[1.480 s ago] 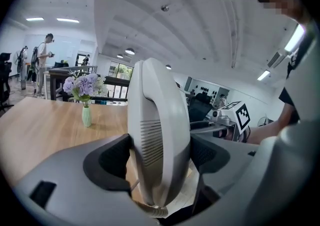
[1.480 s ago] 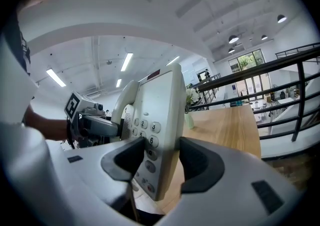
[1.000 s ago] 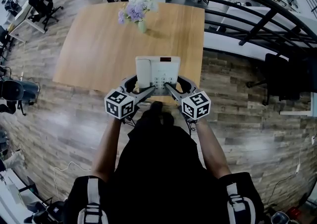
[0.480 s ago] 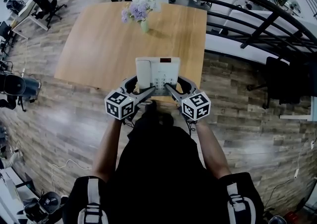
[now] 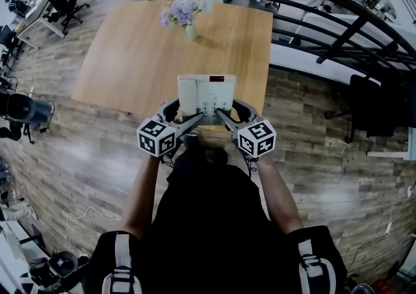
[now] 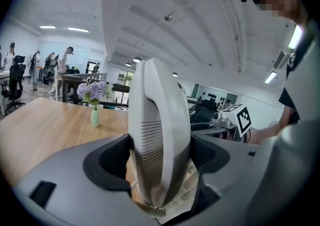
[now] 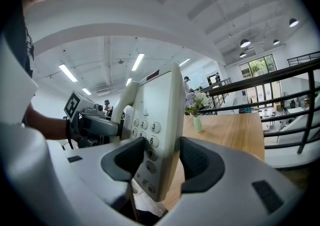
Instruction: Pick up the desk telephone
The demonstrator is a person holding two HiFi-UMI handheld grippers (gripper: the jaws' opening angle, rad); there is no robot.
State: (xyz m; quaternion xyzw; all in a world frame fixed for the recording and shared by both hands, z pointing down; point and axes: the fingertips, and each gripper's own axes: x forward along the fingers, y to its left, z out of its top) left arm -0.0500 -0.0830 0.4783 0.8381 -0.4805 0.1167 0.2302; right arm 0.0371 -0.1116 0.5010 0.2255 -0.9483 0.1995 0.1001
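The white desk telephone is at the near edge of the wooden table, its handset on the left and its keypad on the right. My left gripper is shut on the handset, which fills the gap between both dark pads. My right gripper is shut on the keypad side of the telephone, one pad on the button face and the other behind it. Whether the phone still rests on the table I cannot tell. A sheet of paper shows just under its near end.
A small vase of purple and white flowers stands at the table's far side. A black metal railing runs along the back and right. A dark chair stands on the wood floor at the right. The person's body is close behind the grippers.
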